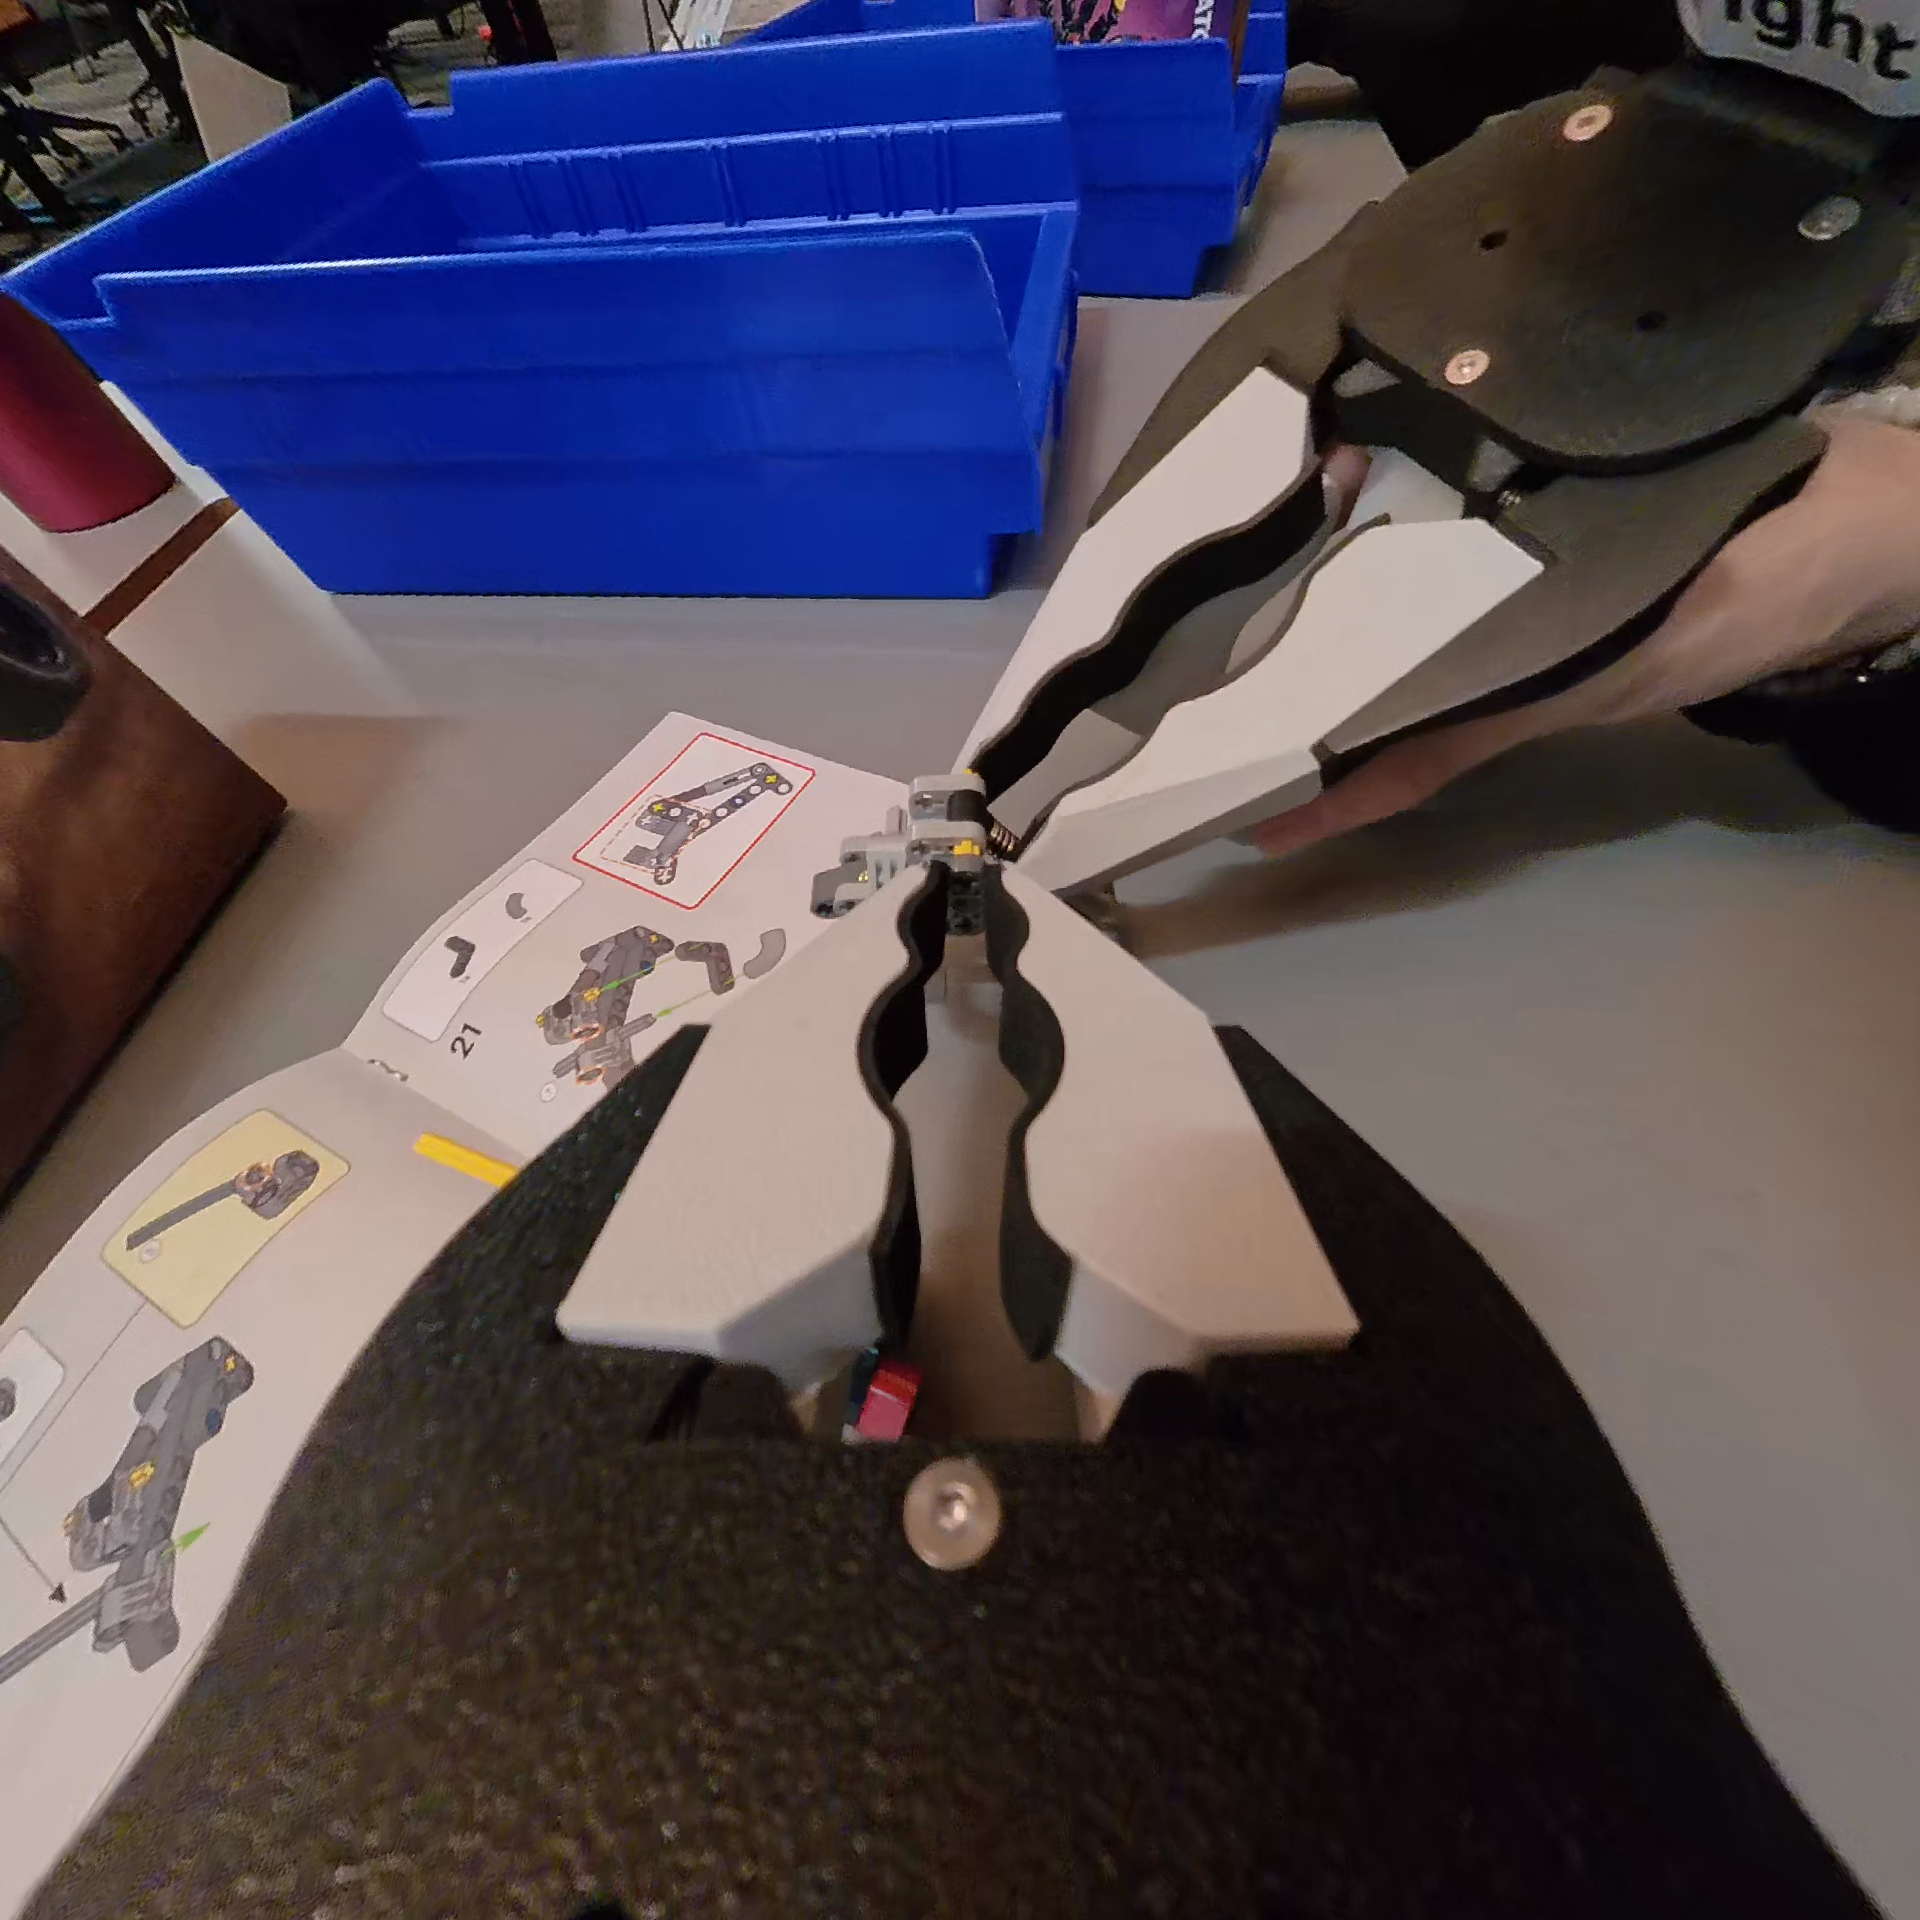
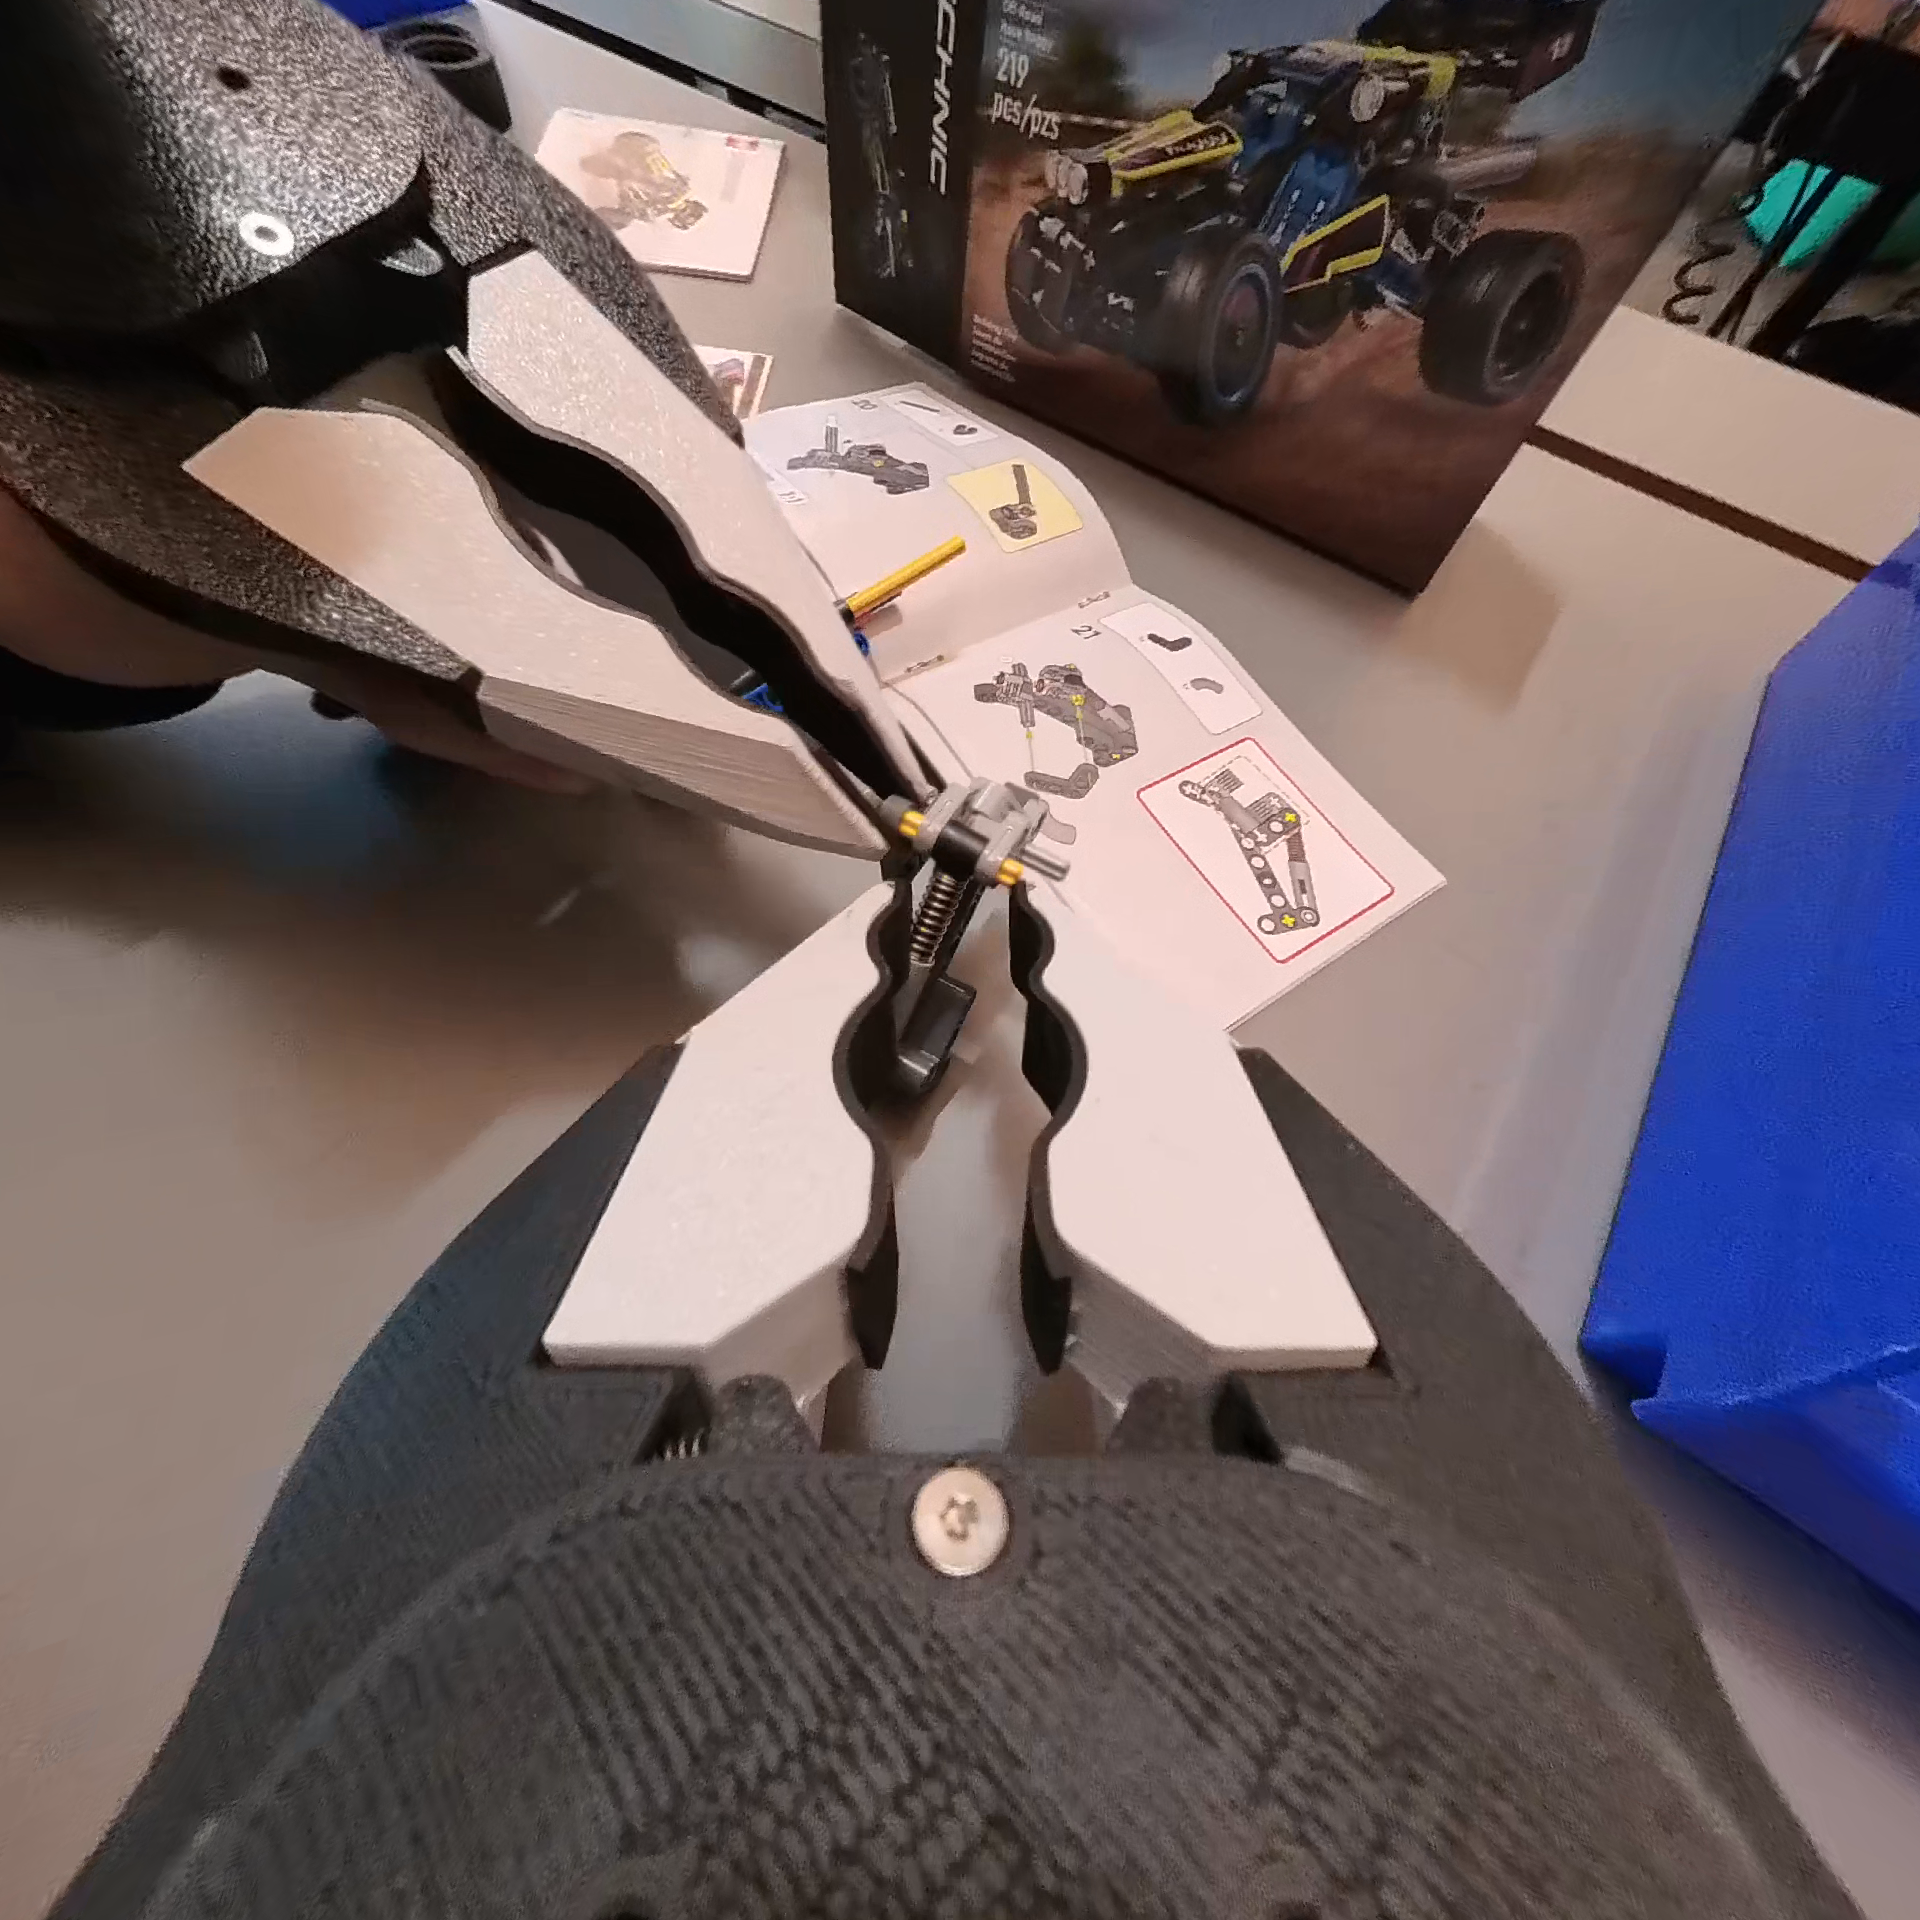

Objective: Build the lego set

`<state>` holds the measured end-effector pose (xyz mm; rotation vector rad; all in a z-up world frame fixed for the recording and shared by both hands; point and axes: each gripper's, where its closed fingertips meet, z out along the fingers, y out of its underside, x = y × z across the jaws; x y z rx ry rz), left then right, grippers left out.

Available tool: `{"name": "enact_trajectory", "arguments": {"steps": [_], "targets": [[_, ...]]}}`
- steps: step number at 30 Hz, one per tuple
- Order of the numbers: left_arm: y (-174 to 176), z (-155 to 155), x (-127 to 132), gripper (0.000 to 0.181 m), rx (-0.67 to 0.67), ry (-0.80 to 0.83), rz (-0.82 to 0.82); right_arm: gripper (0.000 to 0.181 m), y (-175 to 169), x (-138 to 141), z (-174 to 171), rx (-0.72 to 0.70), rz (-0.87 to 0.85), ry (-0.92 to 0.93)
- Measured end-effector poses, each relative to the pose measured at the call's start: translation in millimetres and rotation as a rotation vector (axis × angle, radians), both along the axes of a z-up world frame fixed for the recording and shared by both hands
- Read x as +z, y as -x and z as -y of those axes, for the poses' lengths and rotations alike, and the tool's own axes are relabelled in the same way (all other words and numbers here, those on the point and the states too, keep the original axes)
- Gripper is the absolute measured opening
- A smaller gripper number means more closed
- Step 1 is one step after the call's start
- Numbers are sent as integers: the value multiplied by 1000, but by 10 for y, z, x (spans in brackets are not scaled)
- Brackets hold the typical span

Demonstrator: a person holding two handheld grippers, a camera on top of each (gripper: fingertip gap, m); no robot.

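A small grey and black lego assembly [image 1: 899, 847] with yellow pins hangs above the open instruction booklet [image 1: 312, 1132]. My left gripper [image 1: 961, 896] is shut on its black beam. It also shows in the right wrist view [image 2: 896, 821], coming in from the upper left. My right gripper [image 2: 954, 914] is shut on a shock absorber [image 2: 935, 935] with a metal spring and a black end, which joins the assembly [image 2: 987, 826]. In the left wrist view the right gripper [image 1: 997, 816] comes from the upper right, tip to tip with the left.
A yellow axle [image 2: 904, 577] lies on the booklet [image 2: 1153, 935]. Blue bins [image 1: 623, 416] stand behind; one [image 2: 1787, 1039] is at the right. The set's box [image 2: 1247, 208] stands at the far side, with a small leaflet [image 2: 665, 197] beside it. A maroon object [image 1: 62, 416] is at the left. Only a small space, under 4 cm, lies between the two pairs of fingers.
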<state>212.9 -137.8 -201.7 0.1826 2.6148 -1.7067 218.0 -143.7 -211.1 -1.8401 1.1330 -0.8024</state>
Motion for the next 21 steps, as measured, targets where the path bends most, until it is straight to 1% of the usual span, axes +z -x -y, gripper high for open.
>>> {"name": "enact_trajectory", "arguments": {"steps": [3, 4, 7, 9, 14, 18, 21], "targets": [[-13, -2, -3, 4, 11, -2, 7, 13, -8, 24, 0, 10, 25, 28], [-20, 0, -8, 4, 18, -4, 18, 4, 4, 27, -41, 36, 24, 21], [-12, 6, -10, 4, 16, -4, 28, 4, 6, 12, -27, 31, 23, 70], [-14, 11, -6, 4, 17, -2, 24, 5, 0, 0, -22, 33, -12, 54], [-3, 13, 7, 4, 17, 5, 11, 4, 13, 6, -16, 46, -14, -30], [7, 19, 10, 4, 17, 6, 1, 4, 26, 2, -18, 77, -22, -13], [-5, 16, 7, 4, 26, 5, 24, 4, 15, -1, -33, 82, -18, -19]]}}
